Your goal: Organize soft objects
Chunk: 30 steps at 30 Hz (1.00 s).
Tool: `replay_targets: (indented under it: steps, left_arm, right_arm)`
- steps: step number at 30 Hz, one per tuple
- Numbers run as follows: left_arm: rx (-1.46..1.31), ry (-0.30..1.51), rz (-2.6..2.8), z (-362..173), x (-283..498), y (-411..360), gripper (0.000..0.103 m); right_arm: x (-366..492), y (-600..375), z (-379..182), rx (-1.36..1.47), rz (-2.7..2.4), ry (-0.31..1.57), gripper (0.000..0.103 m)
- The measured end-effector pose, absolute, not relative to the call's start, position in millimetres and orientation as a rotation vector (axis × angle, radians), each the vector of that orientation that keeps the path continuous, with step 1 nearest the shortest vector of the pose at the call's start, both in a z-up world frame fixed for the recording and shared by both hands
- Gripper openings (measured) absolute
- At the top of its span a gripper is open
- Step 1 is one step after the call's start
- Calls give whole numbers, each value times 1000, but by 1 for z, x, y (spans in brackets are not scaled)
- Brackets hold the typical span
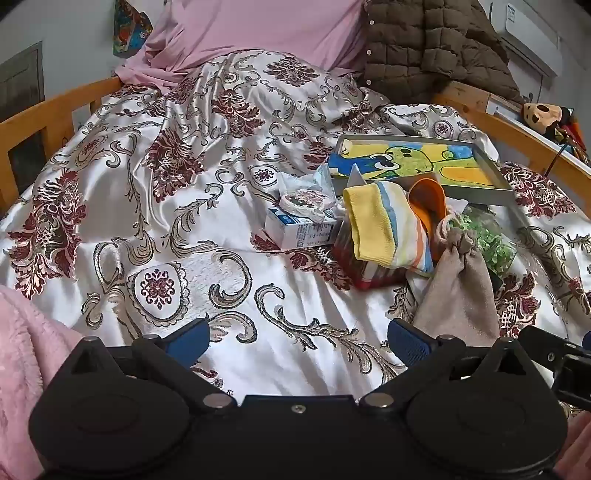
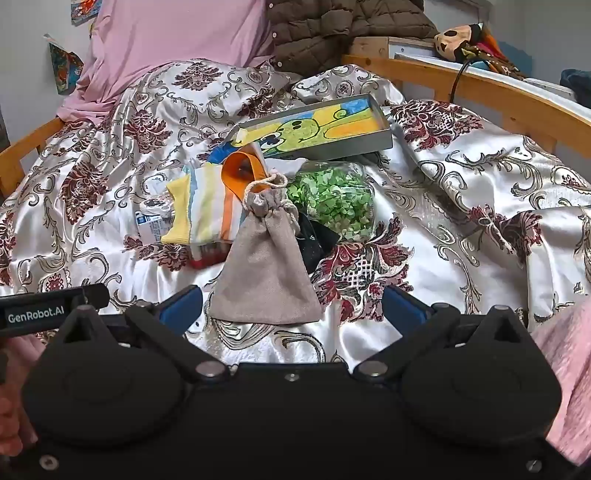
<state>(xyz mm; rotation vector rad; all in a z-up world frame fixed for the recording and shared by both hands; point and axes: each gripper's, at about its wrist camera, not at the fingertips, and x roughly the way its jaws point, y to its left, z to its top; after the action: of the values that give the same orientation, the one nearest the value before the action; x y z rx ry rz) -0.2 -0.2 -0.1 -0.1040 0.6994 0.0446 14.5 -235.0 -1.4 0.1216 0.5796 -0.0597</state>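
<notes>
A pile of small things lies on a patterned satin bedspread [image 1: 184,229]. It holds a beige drawstring pouch [image 1: 458,291] [image 2: 266,273], a striped sock [image 1: 391,229] [image 2: 207,214] with an orange lining, a clear bag of green bits [image 1: 491,236] [image 2: 332,203] and a small white carton [image 1: 299,229] [image 2: 151,221]. Behind them stands a grey tray [image 1: 480,192] [image 2: 332,147] with a cartoon towel in it. My left gripper [image 1: 299,336] is open over bare bedspread, left of the pouch. My right gripper [image 2: 291,306] is open, the pouch's bottom edge lying between its fingers without contact.
A wooden bed rail [image 1: 55,110] [image 2: 480,92] runs around the bed. A pink pillow [image 1: 258,29] and a brown quilted jacket [image 1: 436,44] lie at the head. A plush toy [image 2: 461,40] sits on the ledge. Pink fleece sleeves [image 1: 22,354] [image 2: 565,369] frame the edges.
</notes>
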Motion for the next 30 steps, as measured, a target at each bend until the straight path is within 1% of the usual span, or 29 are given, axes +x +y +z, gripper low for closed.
replay_targets:
  steps: [30]
  left_arm:
    - [-99,712,46,0,1,0,102]
  right_arm:
    - [15,-235,-2,129,-59,584,102]
